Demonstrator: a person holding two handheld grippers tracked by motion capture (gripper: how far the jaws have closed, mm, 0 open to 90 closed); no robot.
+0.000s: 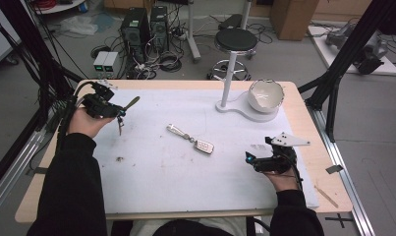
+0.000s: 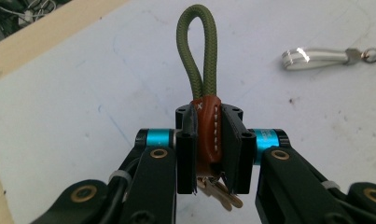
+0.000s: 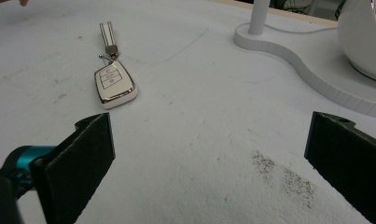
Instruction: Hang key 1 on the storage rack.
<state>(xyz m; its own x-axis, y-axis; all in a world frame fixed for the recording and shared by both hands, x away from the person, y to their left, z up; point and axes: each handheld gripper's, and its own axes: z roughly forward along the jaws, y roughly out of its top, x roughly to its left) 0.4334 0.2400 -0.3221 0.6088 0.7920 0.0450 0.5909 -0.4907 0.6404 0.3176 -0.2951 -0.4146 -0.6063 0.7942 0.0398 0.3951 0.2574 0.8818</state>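
Taking the white car key fob (image 1: 204, 146) at mid-desk as the landmark, the left claw (image 1: 118, 114) sits well to its left and farther back, raised off the white foam-covered desk (image 1: 151, 172). Its jaws are clamped tight on the brown stitched leather sleeve (image 2: 209, 128) of a keychain with an olive-green cord loop (image 2: 198, 51). The loop stands out stiffly beyond the jaws, and brass-coloured keys (image 2: 220, 193) hang below them. This keychain looks light; the cord is soft but holds its shape, the keys will swing freely, and the leather sleeve is the firmest, least slippery place to hold, so the present grip seems sound.

The fob lies flat with its silver strap (image 1: 177, 130) trailing up and left. Its smooth glossy shell will likely be slippery; the strap offers the easier purchase.

Right of the fob and nearer the person, the right claw (image 1: 249, 158) rests low over the desk, jaws spread wide with nothing between them. Farther back and right stands a white bowl-shaped lamp (image 1: 266, 96) on its curved white base (image 1: 244, 110).
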